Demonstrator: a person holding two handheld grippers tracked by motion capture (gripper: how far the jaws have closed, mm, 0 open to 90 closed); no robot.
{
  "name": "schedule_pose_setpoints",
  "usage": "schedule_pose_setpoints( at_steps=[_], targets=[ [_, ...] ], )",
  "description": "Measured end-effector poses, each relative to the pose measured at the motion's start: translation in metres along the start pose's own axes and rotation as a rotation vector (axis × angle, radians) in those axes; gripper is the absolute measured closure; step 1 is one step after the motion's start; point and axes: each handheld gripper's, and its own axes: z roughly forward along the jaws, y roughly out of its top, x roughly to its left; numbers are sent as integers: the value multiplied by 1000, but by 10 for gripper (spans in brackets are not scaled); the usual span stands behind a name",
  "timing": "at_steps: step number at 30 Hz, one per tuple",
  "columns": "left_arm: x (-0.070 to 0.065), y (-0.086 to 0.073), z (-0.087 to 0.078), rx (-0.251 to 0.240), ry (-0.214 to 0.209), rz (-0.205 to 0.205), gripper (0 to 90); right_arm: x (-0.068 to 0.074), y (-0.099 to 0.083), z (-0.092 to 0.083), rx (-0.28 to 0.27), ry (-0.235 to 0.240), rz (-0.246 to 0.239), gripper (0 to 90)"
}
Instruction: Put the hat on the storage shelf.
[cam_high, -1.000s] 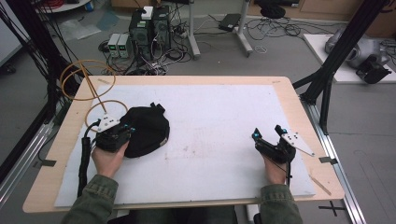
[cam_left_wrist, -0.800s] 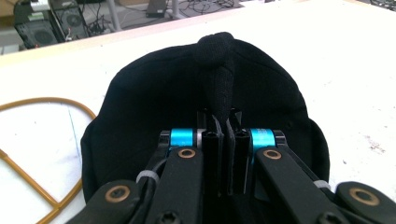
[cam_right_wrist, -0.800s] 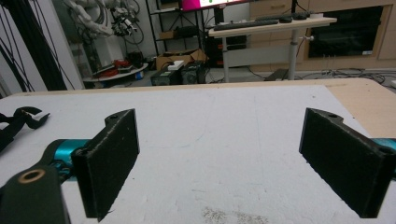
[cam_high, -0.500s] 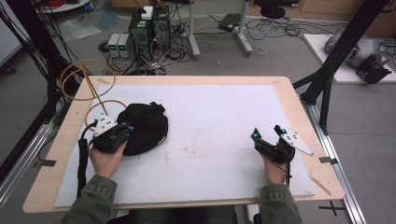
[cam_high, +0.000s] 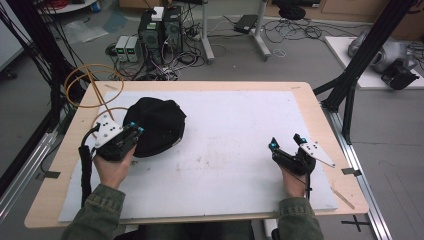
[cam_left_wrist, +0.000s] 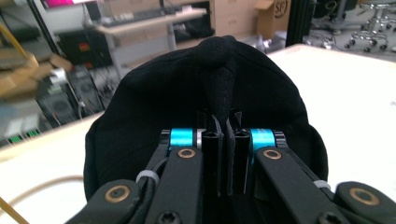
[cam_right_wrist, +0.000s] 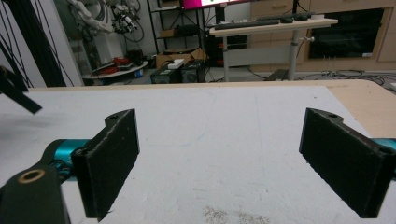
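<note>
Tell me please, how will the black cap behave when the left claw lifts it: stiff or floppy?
Probably floppy: the black cap is soft fabric, and a fold of it bunches between the shut left claw. Its crown may sag or swing. It looks light for its size, so the thin pinch should hold.

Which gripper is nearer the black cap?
Left. The left gripper is shut on the near edge of the black cap, pinching its fabric. The right gripper sits open, far across the table, apart from the cap.
</note>
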Motion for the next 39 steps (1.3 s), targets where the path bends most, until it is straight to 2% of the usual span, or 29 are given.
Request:
schedule_pose_setpoints(
  at_steps=[4, 8, 14, 21, 28, 35, 39],
  targets=[
    [-2, 7, -1, -39, 38, 30, 871, 0, 0, 0, -9, 0, -11, 113],
    [-3, 11, -1, -62, 45, 34, 871, 0, 0, 0, -4, 3, -3, 113],
    [-6, 18, -4, -105, 76, 65, 871, 0, 0, 0, -10, 1, -9, 113],
    [-12, 23, -16, -217, 165, 125, 871, 0, 0, -1, -14, -9, -7, 113],
    [-7, 33, -20, -259, 200, 142, 871, 1, 0, -1, -10, -5, -7, 113],
    [-5, 45, -24, -356, 264, 188, 871, 0, 1, -2, -25, -18, -22, 113],
    [0, 50, -23, -364, 295, 193, 871, 0, 1, -2, -24, -18, -22, 113]
  ],
)
